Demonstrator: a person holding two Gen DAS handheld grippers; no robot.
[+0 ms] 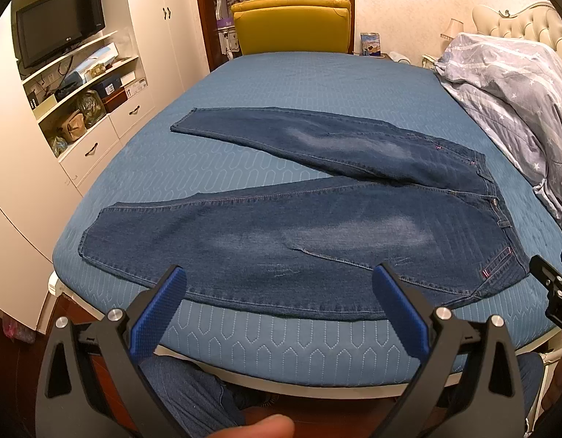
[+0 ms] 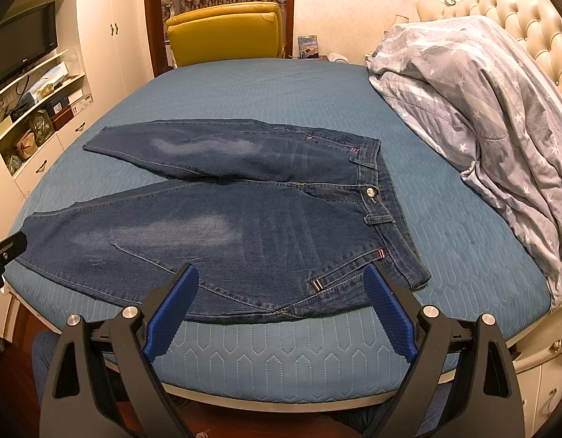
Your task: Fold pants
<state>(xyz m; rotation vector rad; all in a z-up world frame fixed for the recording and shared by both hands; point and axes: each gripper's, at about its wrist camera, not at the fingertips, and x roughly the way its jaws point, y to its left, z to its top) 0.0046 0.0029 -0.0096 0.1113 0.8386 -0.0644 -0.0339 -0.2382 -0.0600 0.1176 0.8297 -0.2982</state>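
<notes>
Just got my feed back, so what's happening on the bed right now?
A person stands at the near edge of the bed with a gripper in each hand. A pair of jeans lies flat and unfolded, legs spread apart, waistband to the right. The left gripper and right gripper hover open above the jeans' near edge, holding nothing. Folding hasn't started.

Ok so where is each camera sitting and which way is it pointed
Left wrist: on the left gripper at the bed's near edge, facing the jeans' legs; open fingers, a thumb.
Right wrist: on the right gripper, facing the waistband; open fingers.
Both share: jeans, bed, yellow chair, duvet.
</notes>
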